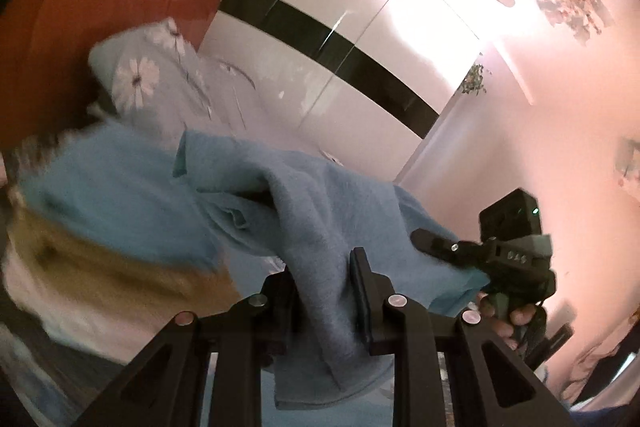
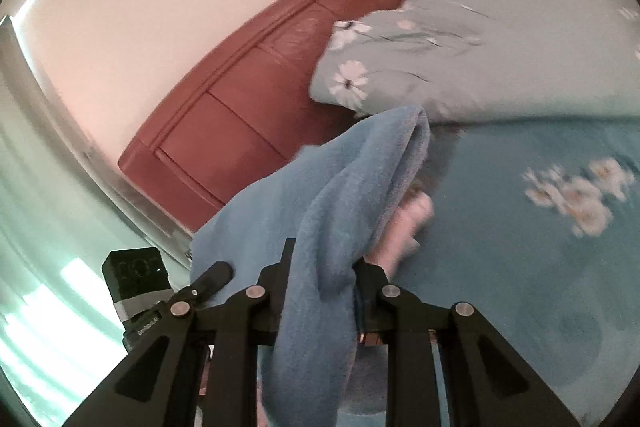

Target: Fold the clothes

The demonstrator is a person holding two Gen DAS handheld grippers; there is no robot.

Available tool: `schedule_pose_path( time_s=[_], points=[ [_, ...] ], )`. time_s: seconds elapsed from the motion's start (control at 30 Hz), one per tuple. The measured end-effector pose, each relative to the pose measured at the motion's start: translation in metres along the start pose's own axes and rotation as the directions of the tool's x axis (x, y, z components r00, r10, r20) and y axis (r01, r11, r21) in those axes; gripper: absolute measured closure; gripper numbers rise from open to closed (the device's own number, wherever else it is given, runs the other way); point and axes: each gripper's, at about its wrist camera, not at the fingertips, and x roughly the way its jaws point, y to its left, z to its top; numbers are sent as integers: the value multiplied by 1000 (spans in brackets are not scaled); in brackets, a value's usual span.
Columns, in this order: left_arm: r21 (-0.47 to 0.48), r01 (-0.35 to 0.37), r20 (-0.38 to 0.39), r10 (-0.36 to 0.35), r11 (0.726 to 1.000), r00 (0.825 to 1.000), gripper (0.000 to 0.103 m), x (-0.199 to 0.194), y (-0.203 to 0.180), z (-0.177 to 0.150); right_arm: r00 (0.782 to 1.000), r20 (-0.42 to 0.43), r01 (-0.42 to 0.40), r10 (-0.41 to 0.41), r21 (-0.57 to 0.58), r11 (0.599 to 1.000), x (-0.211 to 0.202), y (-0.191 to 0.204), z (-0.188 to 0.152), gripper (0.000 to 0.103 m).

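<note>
Grasping one blue garment [image 1: 320, 211], both claws hang above the floral teal bedspread [image 2: 520, 247] by a red headboard [image 2: 248, 99]

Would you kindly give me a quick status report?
Left claw and right claw both shut on blue fleece garment. Garment lifted over bed. Nothing obstructing.

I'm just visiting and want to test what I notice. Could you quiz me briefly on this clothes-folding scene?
1. True or false: both grippers are clamped on the same blue fleece garment.
2. What pattern is on the grey pillow? A) stripes B) white flowers C) dots
3. What colour is the headboard behind the pillow?

Key:
1. True: the left gripper and the right gripper each pinch a fold of it.
2. B
3. Reddish brown.
</note>
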Motion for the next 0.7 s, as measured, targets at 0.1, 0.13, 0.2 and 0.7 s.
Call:
schedule_pose_path(
  time_s=[0.1,0.13,0.2,0.7],
  points=[
    [25,-23,4,23,999,1000,78,-8,25,46,1000,21,-14,15,-44,999,28,32,28,79],
    [24,-24,4,24,999,1000,78,-11,35,60,999,30,-17,19,-53,998,38,41,37,79],
    [20,-26,0,26,999,1000,78,-14,56,88,998,49,-26,29,-62,998,57,55,53,79],
    [-172,-124,-88,110,977,990,73,18,233,84,996,-94,2,3,57,998,211,9,41,77]
  ],
)
